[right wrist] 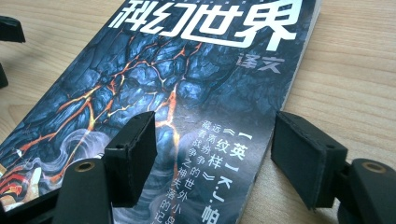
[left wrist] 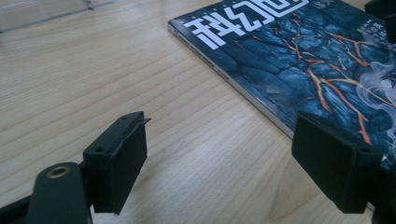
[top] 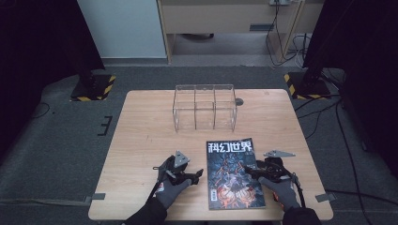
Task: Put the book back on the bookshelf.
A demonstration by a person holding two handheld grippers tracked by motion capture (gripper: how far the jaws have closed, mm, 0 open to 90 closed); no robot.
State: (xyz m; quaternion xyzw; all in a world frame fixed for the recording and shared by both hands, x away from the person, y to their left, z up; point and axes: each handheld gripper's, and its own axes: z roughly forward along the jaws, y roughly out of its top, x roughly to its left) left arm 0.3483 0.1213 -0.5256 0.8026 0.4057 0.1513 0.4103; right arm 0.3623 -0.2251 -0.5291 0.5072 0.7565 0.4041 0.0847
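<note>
Magazine (top: 234, 174) lies flat, cover up, lower centre-right of high view, on wooden table (top: 141, 136). Left gripper (top: 199, 174) at frame's lower centre, just beside magazine's left edge, jaws spread wide, nothing between them. Right gripper (top: 245, 169) over magazine's right edge, jaws apart, straddling edge without pressing. Clear acrylic organiser (top: 204, 107) stands upper centre, well apart.
</note>
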